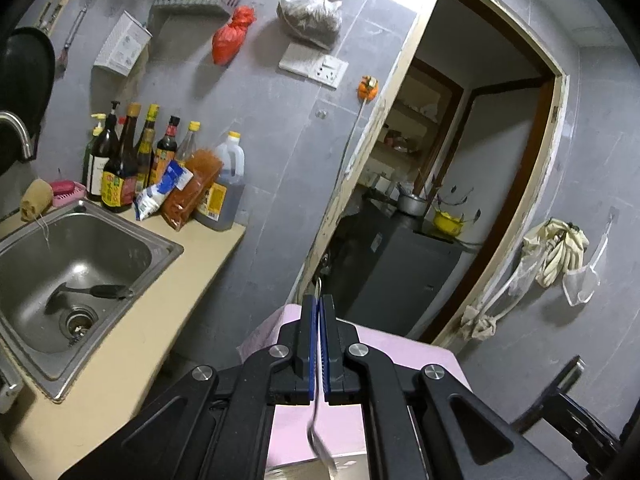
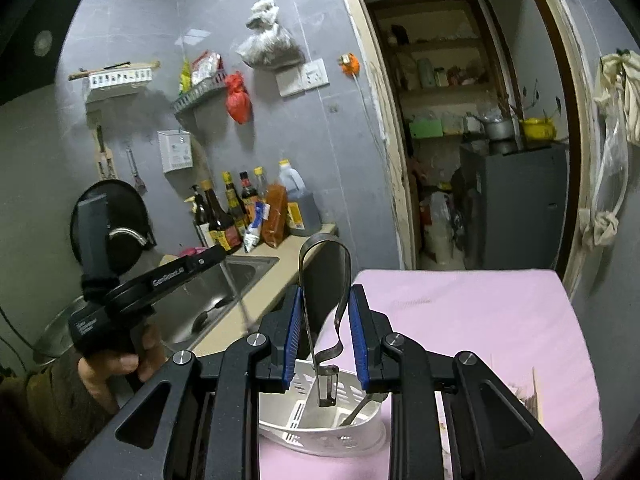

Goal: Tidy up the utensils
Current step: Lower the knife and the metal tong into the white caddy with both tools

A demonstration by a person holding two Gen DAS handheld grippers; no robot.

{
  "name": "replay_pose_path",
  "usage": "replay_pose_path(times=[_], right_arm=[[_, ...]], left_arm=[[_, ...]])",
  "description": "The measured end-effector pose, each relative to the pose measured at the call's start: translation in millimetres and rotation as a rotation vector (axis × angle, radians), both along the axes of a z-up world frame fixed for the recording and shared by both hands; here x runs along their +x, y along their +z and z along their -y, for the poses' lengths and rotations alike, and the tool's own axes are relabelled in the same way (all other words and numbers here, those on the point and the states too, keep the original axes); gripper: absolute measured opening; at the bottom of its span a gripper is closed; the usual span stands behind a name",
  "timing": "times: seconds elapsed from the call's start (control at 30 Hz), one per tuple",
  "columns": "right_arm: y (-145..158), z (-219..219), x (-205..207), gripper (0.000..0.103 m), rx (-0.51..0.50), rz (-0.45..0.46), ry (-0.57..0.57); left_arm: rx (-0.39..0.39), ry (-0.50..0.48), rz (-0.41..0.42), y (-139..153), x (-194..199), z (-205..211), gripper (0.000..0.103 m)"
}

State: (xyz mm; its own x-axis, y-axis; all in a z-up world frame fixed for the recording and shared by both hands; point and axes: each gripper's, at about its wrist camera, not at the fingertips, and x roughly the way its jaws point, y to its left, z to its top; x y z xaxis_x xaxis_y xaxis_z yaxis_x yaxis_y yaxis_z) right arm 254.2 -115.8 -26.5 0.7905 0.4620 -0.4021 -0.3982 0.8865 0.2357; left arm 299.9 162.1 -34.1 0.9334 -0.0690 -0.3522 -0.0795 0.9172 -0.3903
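In the left wrist view my left gripper (image 1: 319, 304) is shut on a metal spoon (image 1: 320, 446); its bowl hangs down below the fingers over the pink table (image 1: 416, 354). In the right wrist view my right gripper (image 2: 325, 300) is closed on metal tongs (image 2: 325, 276), squeezing both arms, with the tong tips pointing down into a white slotted utensil holder (image 2: 320, 426) on the pink table (image 2: 480, 320). A utensil (image 2: 360, 410) leans inside the holder. The left gripper's body (image 2: 120, 308) shows at the left of the right wrist view, held in a hand.
A steel sink (image 1: 76, 264) with a black spatula (image 1: 92, 292) in it sits in a beige counter (image 1: 160, 320). Sauce bottles (image 1: 128, 160) stand at the wall. An open doorway (image 1: 440, 200) lies beyond the table, with a dark cabinet (image 2: 516, 196) inside.
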Motion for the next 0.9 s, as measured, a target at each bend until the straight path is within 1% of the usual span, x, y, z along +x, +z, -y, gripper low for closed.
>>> replay_pose_path(times=[0.1,0.23,0.4,0.5,0.6,0.73,0.9], right_arm=[[-12.0,-6.2,7.0,0.021,-0.003,-0.029,-0.008],[-23.0,-11.3,12.1,0.021,-0.006,-0.059,-0.015],[-27.1,-13.9,15.2,0.021,-0.010,-0.069,-0.018],[-27.4,-14.1,15.0,0.021,-0.009,-0.068,-0.018],[-27.6,-16.0,16.2,0.021,-0.009,-0.066,-0.021],[-28.0,-14.5,17.5,0.021,-0.006,-0.067,-0.023],[-32.0,-12.3,17.9,0.021,-0.004,-0.068,-0.022]], left_arm=[[0.023,-0.028,-0.013,-8.7,2.5,5.7,0.002],[0.050,-0.061,-0.020,-13.0,-0.3,9.8,0.002],[0.061,-0.077,-0.020,-12.4,-3.6,9.5,0.002],[0.069,-0.071,0.000,-5.0,-6.8,8.9,0.002],[0.079,-0.066,0.037,11.7,-15.7,7.4,0.002],[0.112,-0.078,0.079,34.6,-33.7,6.9,0.002],[0.129,-0.090,0.061,42.8,-52.8,7.4,0.002]])
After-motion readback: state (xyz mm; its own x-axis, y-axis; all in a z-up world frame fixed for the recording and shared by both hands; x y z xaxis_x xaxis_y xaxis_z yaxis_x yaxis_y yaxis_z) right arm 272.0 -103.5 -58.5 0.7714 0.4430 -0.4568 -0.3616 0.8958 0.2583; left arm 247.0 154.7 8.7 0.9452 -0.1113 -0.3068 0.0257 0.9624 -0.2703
